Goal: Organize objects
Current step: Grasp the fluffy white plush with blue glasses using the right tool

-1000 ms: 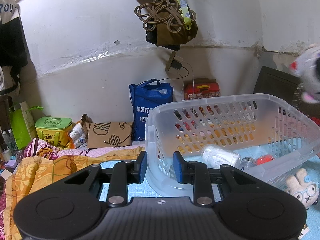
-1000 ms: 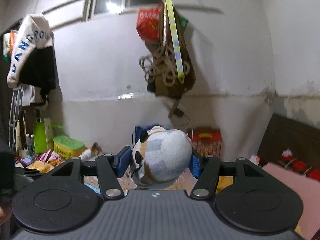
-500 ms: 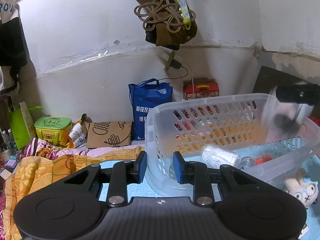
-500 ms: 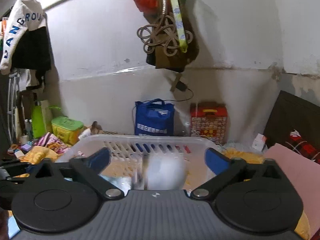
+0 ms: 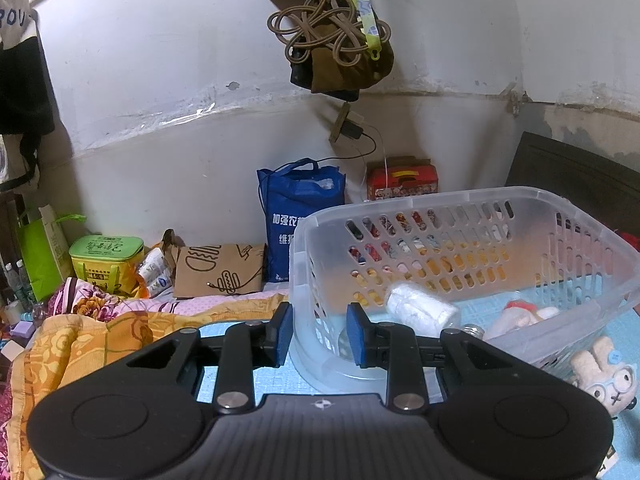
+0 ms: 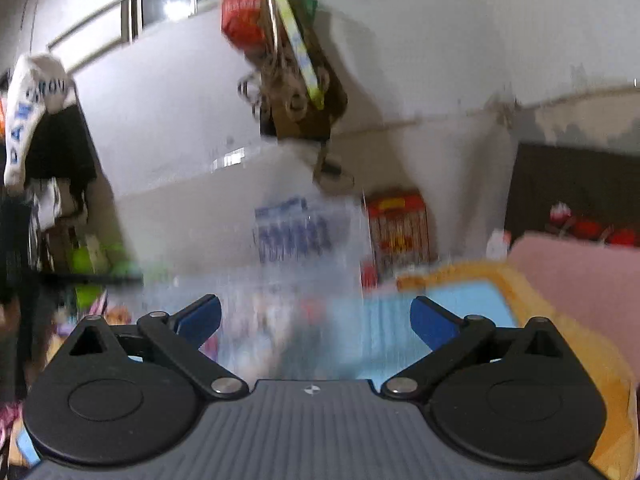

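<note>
A clear plastic basket (image 5: 472, 216) stands on the light blue mat. My left gripper (image 5: 318, 336) is shut on its near left corner wall, one blue pad on each side. Inside the basket lie a white wrapped bottle (image 5: 420, 308) and a pale plush toy with red trim (image 5: 520, 316). Outside it, by the near right wall, sits a white bunny plush (image 5: 604, 376). My right gripper (image 6: 316, 316) is open wide with nothing between its fingers. Its view is blurred, and the basket (image 6: 280, 288) shows only as a hazy shape ahead.
A blue tote bag (image 5: 300, 216), a red tin box (image 5: 402, 178), a brown paper bag (image 5: 218, 270) and a green box (image 5: 106, 256) line the wall. Orange and floral bedding (image 5: 80, 332) lies to the left. A bag with knotted cord (image 5: 336, 40) hangs overhead.
My right gripper let go of the plush toy, which dropped into the basket, and its jaws spread wide. It then swung away, blurring its view. The left gripper kept still on the basket.
</note>
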`<state>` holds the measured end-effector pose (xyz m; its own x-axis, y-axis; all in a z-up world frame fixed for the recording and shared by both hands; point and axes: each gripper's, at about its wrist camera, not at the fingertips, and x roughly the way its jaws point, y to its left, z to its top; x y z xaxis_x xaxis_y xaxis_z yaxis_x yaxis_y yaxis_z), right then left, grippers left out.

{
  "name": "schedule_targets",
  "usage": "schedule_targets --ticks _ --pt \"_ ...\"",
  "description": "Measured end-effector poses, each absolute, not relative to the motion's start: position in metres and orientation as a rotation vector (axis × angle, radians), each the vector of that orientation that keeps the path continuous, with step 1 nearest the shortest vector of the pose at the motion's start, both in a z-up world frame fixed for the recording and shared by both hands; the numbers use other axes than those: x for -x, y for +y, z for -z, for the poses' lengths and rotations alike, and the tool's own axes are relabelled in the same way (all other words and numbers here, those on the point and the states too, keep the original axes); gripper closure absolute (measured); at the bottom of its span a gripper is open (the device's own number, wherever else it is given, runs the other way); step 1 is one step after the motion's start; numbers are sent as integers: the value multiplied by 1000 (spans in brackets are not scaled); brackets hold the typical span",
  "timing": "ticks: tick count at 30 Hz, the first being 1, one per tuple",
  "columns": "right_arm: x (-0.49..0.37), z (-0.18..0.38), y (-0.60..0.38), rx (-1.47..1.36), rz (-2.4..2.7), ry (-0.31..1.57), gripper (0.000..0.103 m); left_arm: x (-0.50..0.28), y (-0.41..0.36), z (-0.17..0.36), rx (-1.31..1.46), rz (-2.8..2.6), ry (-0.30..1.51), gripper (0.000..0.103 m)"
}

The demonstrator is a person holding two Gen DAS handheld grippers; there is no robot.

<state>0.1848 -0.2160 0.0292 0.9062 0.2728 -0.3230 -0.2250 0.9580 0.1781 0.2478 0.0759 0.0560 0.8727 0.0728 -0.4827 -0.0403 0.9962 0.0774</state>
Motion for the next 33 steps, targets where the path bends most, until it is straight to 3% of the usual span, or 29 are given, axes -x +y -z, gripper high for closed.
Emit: schedule_targets --ticks 6,33 --pt "-186 13 -207 -119 -270 426 0 -247 70 -55 -81 -70 503 70" --pt "-158 16 -185 18 -146 231 0 -246 69 -56 -87 -78 497 70"
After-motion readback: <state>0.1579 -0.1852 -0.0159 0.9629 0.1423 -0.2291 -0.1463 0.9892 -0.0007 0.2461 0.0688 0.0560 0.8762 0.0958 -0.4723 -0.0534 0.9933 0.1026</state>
